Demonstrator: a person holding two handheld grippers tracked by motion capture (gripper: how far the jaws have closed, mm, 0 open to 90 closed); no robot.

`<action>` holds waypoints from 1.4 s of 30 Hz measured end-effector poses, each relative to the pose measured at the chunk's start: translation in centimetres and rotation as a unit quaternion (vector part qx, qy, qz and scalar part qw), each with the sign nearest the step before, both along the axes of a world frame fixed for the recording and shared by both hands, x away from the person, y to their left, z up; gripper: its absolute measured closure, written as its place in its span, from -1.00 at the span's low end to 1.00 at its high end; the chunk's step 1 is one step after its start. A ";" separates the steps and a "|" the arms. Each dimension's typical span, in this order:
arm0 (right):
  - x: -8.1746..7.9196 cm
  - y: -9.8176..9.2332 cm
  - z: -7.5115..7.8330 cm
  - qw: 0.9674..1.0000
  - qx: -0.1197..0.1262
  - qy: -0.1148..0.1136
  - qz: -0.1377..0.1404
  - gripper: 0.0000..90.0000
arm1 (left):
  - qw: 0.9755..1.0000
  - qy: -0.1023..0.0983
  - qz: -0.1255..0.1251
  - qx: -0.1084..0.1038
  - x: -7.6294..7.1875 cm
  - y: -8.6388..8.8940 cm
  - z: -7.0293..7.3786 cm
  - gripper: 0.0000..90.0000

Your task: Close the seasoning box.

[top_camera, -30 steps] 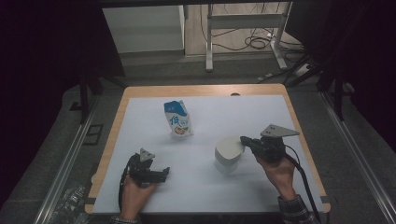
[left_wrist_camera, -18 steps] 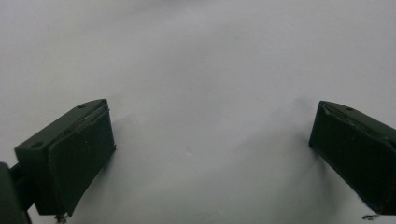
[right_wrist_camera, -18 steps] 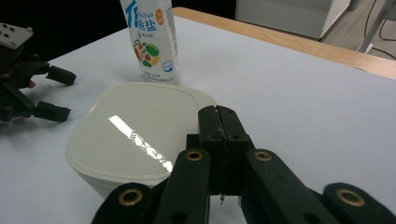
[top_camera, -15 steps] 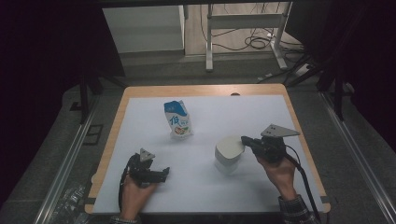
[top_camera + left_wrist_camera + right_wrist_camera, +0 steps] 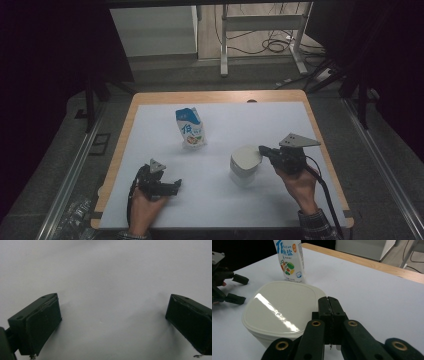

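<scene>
Bench (image 5: 220, 210), wood-edged and covered with a white sheet, takes up the middle of the high view and carries everything else.

Next in size is the white lidded tub (image 5: 244, 165), standing at about 4 o'clock from the bench's centre. Its glossy lid is on, and in the right gripper view the tub (image 5: 279, 315) sits directly ahead of the jaws, with the lid's rim at the jaw tips. Whether the tips touch the rim or stop just short cannot be told.

A blue-and-white carton (image 5: 190, 127) with printed fruit stands upright at about 11 o'clock from the centre, well apart from the tub and beyond it in the right gripper view (image 5: 289, 258).

The right gripper (image 5: 263, 150), held in the right hand (image 5: 297, 182), lies at 3 o'clock from the tub and points toward it. Its two jaws are pressed flat together with nothing between them, as the right gripper view (image 5: 329, 301) shows.

The left gripper (image 5: 176, 186), in the left hand (image 5: 145, 205), rests low at about 7 o'clock from the centre, well apart from the tub and carton. Its jaws stand wide, and the left gripper view (image 5: 113, 315) shows bare white sheet between them.
</scene>
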State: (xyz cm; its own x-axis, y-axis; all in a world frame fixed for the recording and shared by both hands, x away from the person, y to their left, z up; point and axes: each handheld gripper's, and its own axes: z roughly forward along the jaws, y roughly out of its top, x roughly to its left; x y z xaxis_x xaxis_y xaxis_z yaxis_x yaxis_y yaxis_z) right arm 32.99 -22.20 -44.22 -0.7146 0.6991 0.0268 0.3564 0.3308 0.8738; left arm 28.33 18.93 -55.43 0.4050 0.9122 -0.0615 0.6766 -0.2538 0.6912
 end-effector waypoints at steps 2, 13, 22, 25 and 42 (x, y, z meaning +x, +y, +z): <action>0.1 0.0 -0.1 1.000 -0.008 -0.003 -0.008 0.99 | 1.000 0.000 0.000 0.000 0.0 0.0 0.0 -0.99; 0.2 -0.2 -0.2 1.000 -0.003 0.002 -0.009 0.99 | 1.000 0.000 0.000 0.000 0.0 0.0 0.0 -0.99; 0.5 -0.4 -0.6 1.000 -0.003 0.007 -0.013 0.99 | 1.000 0.000 0.000 0.000 0.0 0.0 0.0 -0.99; 0.5 -0.4 -0.7 1.000 -0.002 0.007 -0.014 0.99 | 1.000 0.000 0.000 0.000 0.0 0.0 0.0 -0.99; 1.3 -1.0 -2.2 0.999 0.017 0.030 0.000 0.99 | 1.000 0.001 -0.001 0.002 0.0 0.0 0.0 -0.99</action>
